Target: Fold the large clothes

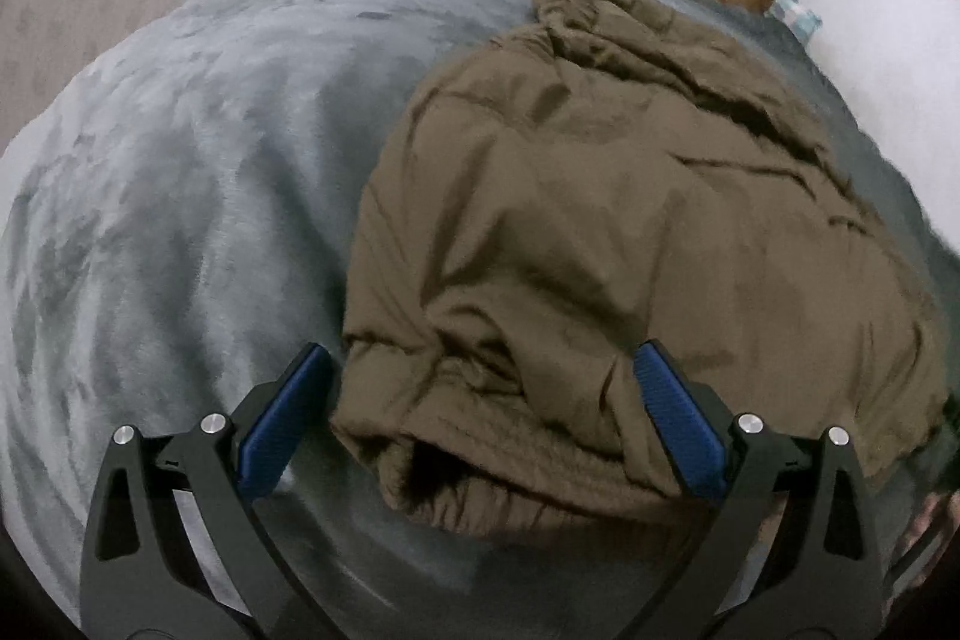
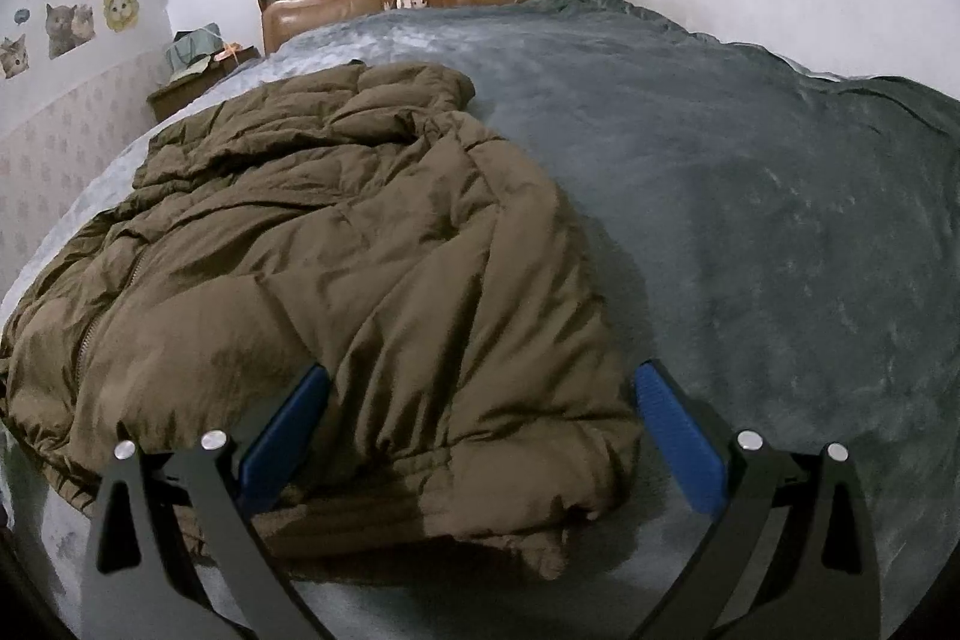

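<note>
Two spread-jawed grippers, left gripper (image 1: 483,421) and right gripper (image 2: 483,427), are hovering empty over the near hem of a brown puffer jacket (image 2: 336,244) lying on the grey blanket (image 2: 750,196), likely lining up a hem grasp.

Olive-brown quilted jacket (image 2: 336,250) on plain grey blanket (image 2: 750,220); blue-padded fingers (image 2: 678,436)
</note>
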Demonstrator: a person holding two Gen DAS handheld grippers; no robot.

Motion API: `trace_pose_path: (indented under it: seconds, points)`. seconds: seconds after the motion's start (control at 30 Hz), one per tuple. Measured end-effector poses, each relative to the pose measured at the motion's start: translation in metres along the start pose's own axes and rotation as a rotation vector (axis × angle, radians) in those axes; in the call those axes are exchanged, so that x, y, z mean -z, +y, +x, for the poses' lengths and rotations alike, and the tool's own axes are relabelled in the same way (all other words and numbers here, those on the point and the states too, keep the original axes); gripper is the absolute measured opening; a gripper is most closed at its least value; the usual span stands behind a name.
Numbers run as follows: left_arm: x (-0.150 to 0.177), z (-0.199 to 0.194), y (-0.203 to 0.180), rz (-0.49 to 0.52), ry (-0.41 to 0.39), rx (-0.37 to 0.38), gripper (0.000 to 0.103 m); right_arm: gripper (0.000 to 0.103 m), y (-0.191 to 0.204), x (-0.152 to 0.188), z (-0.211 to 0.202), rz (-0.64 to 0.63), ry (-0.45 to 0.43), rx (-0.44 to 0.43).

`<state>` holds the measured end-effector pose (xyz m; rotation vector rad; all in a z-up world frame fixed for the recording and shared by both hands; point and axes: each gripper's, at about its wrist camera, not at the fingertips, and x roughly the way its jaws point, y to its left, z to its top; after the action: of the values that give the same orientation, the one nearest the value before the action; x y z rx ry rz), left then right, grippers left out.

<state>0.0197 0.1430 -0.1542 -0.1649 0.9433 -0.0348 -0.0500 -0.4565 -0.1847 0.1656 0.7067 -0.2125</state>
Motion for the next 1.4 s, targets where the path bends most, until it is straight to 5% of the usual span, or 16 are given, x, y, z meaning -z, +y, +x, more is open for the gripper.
trace_pose_path:
  seconds: [0.4, 0.63, 0.77, 0.93, 1.13, 1.4]
  points:
    - [0.002, 0.008, -0.008, 0.055, 0.004, -0.05, 0.097, 0.101, -0.025, 0.006, -0.002, 0.046, 0.013, -0.021]
    - [-0.003, 0.016, -0.005, 0.051, 0.032, -0.039, 0.098, 0.101, -0.031, 0.02, 0.01, 0.139, 0.061, -0.144]
    - [-0.003, 0.02, -0.01, 0.064, 0.037, -0.063, 0.1, 0.076, -0.021, 0.021, 0.017, 0.129, 0.081, -0.198]
    - [-0.002, 0.018, -0.01, 0.067, 0.028, -0.053, 0.098, 0.061, -0.011, 0.022, 0.018, 0.111, 0.082, -0.205]
    - [-0.002, 0.014, -0.012, 0.093, 0.019, -0.008, 0.077, 0.046, -0.003, 0.019, 0.018, 0.071, 0.085, -0.217]
    - [-0.01, 0.004, -0.002, 0.056, 0.023, 0.088, 0.05, 0.041, 0.0, 0.016, 0.017, 0.045, 0.083, -0.223]
